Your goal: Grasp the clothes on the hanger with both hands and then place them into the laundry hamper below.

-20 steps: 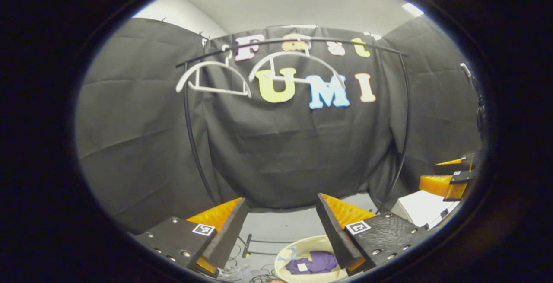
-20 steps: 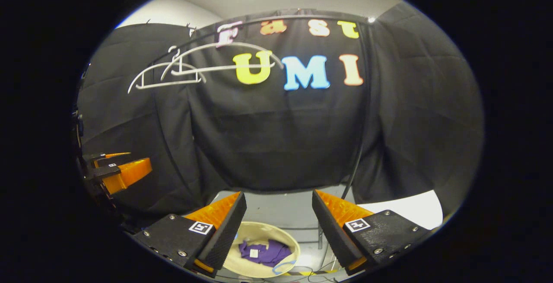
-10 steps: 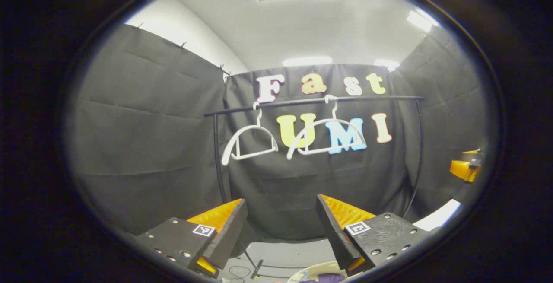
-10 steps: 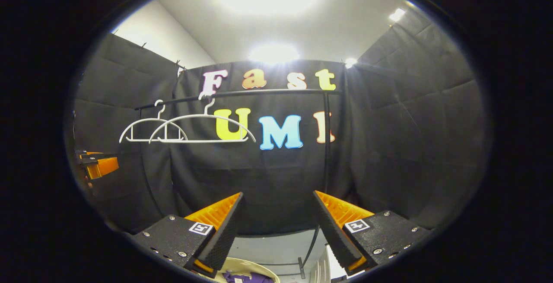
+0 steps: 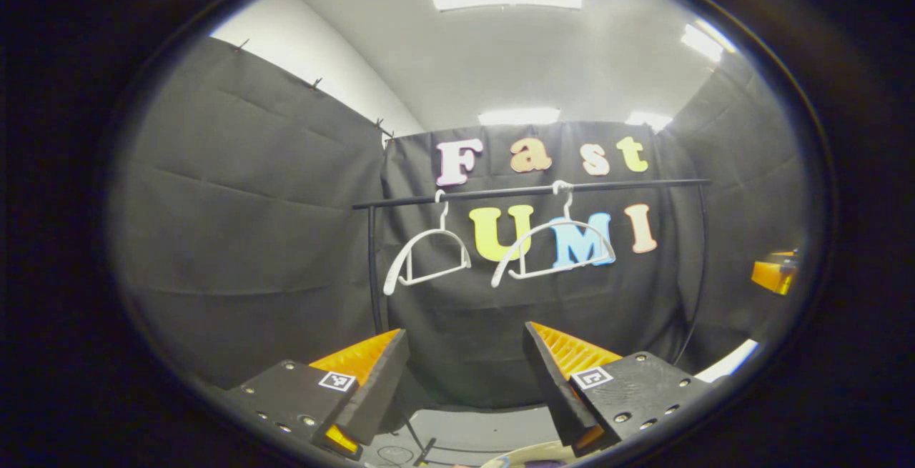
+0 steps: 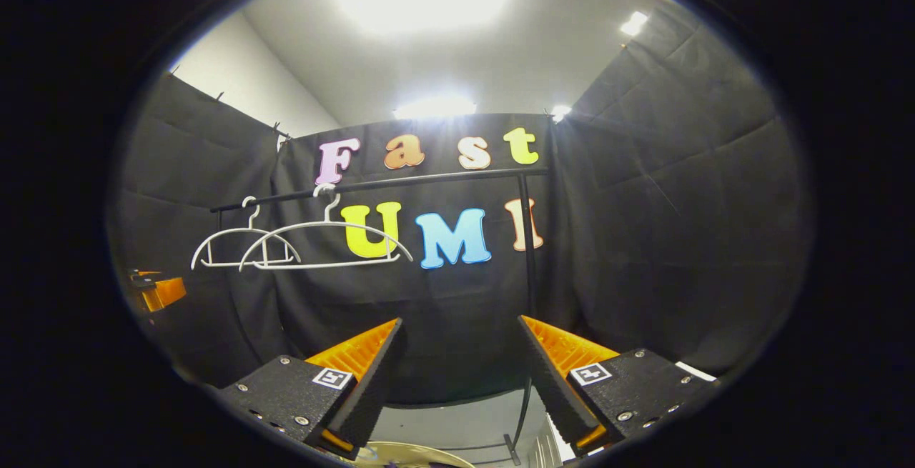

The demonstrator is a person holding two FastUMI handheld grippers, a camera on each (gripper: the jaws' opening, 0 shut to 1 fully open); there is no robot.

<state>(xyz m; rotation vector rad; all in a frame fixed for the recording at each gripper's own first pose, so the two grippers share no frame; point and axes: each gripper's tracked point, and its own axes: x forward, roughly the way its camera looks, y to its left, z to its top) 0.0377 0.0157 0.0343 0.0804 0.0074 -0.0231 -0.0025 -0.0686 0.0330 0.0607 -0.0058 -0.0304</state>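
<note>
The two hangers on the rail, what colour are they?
The hangers are white, clearest in the left gripper view.

Both gripper views face the rail (image 5: 529, 189) and hangers (image 6: 325, 246) from well back — tilted upward

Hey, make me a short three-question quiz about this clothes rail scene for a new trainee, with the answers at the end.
1. How many hangers hang on the rail?
2. True or false: a garment hangs on the nearer hanger.
3. The left gripper and right gripper are: A) both open, B) both shut, C) one of each.

Key
1. Two: one hanger and another hanger, both white.
2. False; both hangers are bare.
3. A; each has a wide gap between its fingers and nothing held.
</note>
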